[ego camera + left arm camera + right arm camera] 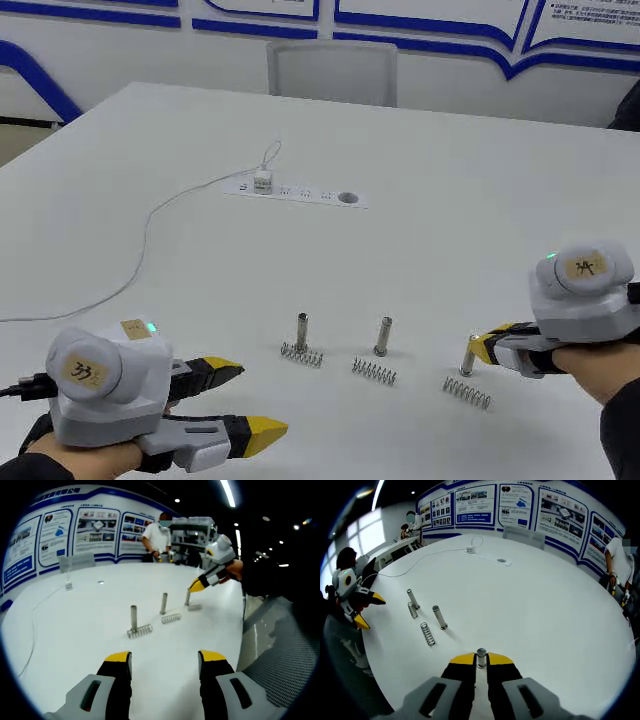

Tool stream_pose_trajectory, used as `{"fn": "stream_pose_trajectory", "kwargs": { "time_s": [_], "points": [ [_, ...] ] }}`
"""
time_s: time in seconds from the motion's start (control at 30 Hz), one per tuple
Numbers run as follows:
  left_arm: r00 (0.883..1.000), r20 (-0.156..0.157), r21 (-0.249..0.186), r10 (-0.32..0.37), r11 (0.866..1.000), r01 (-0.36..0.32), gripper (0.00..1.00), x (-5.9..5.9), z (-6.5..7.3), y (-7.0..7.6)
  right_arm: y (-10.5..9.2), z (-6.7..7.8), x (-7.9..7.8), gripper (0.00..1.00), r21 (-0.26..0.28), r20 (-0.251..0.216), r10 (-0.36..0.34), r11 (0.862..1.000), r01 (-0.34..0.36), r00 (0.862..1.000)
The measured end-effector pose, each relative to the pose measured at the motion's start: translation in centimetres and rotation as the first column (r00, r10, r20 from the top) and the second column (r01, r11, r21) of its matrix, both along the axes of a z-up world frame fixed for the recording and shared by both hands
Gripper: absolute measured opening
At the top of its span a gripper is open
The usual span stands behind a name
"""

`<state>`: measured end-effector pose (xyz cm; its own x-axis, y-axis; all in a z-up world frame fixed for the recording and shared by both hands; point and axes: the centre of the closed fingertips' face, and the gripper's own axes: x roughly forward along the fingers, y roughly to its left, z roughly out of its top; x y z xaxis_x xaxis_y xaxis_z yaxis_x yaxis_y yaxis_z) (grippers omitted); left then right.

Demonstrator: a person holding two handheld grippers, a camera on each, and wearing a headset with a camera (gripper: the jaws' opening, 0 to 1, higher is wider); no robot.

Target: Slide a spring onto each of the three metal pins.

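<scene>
Left gripper [245,400]: jaws spread wide and holding nothing. It hovers low over the table [200,280], well apart from the pins, probably waiting to fetch a spring.
Left pin [302,328]: upright and bare.
Left spring [301,354]: lying flat, touching that pin's base.
Middle pin [383,335]: upright and bare.
Middle spring [374,372]: lying flat, just in front of its pin.
Right pin [468,355]: bare, gripped near its top.
Right spring [467,392]: lying flat, just in front of that pin.
Right gripper [487,346]: jaws drawn narrow, clamped on the right pin, likely to steady it for loading.
Progress: none of the three pins carries a spring.
</scene>
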<state>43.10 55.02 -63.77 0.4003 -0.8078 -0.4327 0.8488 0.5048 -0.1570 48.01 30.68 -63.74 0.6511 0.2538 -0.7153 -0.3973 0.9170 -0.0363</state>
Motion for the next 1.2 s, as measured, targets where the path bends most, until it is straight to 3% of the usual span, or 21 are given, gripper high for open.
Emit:
{"fn": "stream_pose_trajectory", "kwargs": {
  "time_s": [0.5, 0.6, 0.77, 0.9, 1.03, 1.2],
  "points": [
    [1.0, 0.003, -0.002, -0.002, 1.0, 0.002, 0.55, 0.0, 0.1, 0.0, -0.5, -0.2, -1.2, 0.09, -0.013, -0.01, 0.007, 1.0, -0.007, 1.0],
    [1.0, 0.003, -0.004, -0.003, 1.0, 0.003, 0.55, 0.0, 0.1, -0.1, -0.2, -0.5, -2.0, 0.09, -0.017, -0.032, 0.032, 0.999, -0.032, 0.999],
    [1.0, 0.002, -0.004, -0.008, 1.0, 0.008, 0.55, 0.0, 0.1, -0.2, 1.4, -0.8, -2.9, 0.09, -0.022, -0.063, 0.133, 0.991, -0.135, 0.989],
    [1.0, 0.002, -0.003, -0.012, 1.0, 0.012, 0.55, -0.1, 0.1, -0.2, 2.7, -1.2, -2.9, 0.1, -0.048, -0.085, 0.216, 0.974, -0.221, 0.973],
    [1.0, 0.0, -0.005, -0.007, 1.0, 0.007, 0.55, 0.0, 0.1, -0.1, 3.4, -1.7, -2.8, 0.11, -0.123, -0.125, 0.309, 0.938, -0.324, 0.943],
    [1.0, -0.001, -0.007, -0.006, 1.0, 0.006, 0.55, 0.0, 0.1, -0.1, 3.7, -2.3, -2.4, 0.12, -0.191, -0.175, 0.378, 0.893, -0.408, 0.909]
  ]
}}
